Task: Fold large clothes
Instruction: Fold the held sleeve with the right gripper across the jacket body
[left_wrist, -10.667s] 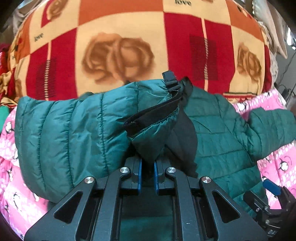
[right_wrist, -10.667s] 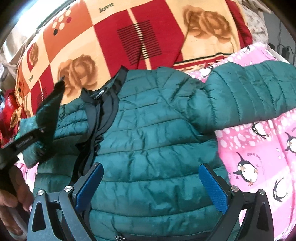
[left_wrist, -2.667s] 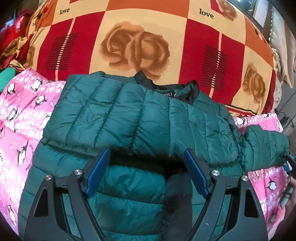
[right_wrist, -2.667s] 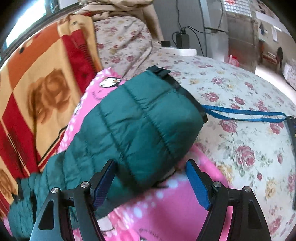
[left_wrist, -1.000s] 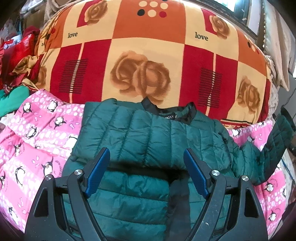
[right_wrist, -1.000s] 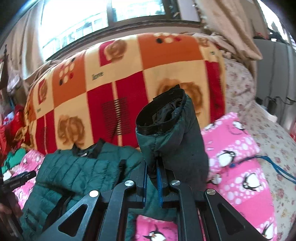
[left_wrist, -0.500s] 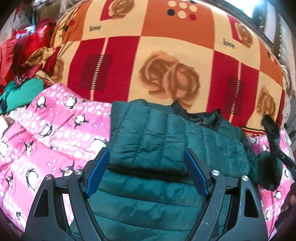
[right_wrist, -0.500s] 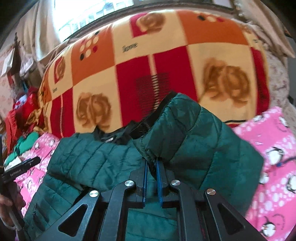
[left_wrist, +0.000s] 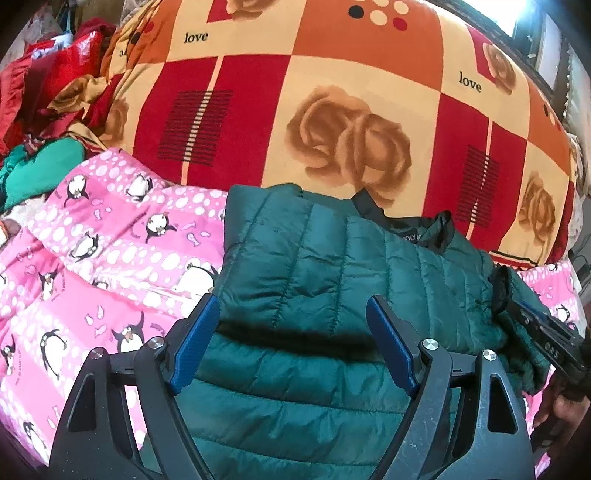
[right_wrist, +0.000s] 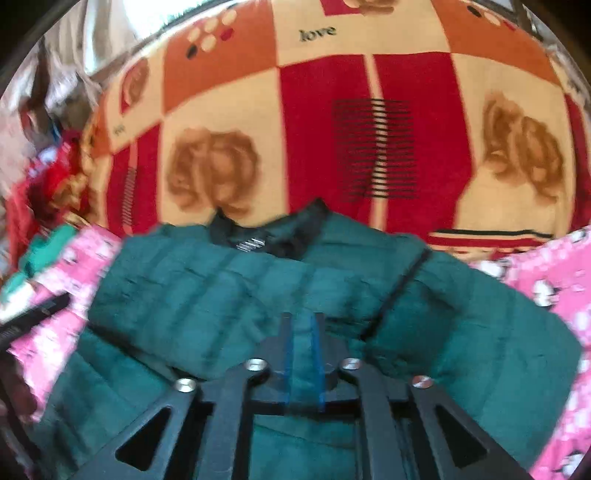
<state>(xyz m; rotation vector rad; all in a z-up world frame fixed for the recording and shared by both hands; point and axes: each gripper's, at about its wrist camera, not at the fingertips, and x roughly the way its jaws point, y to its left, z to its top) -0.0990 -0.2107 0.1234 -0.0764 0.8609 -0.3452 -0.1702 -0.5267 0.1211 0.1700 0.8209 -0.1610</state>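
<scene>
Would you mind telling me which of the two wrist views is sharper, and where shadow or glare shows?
Left wrist view: sharp; a dark shadow band crosses the green quilted puffer jacket under its folded sleeve, and window glare burns the top right corner. Right wrist view: motion-blurred throughout, the jacket's quilting and the red and orange rose-print blanket smeared; both views bulge with fisheye distortion.

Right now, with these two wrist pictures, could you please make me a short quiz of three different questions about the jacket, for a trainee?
1. True or false: the green jacket lies on the pink penguin blanket.
2. Choose one: the left gripper is A) wide open above the jacket, B) shut on the collar.
3. Fill in: the word printed on the big checked blanket behind the jacket is ____.

Key: 1 true; 2 A; 3 love.
</scene>
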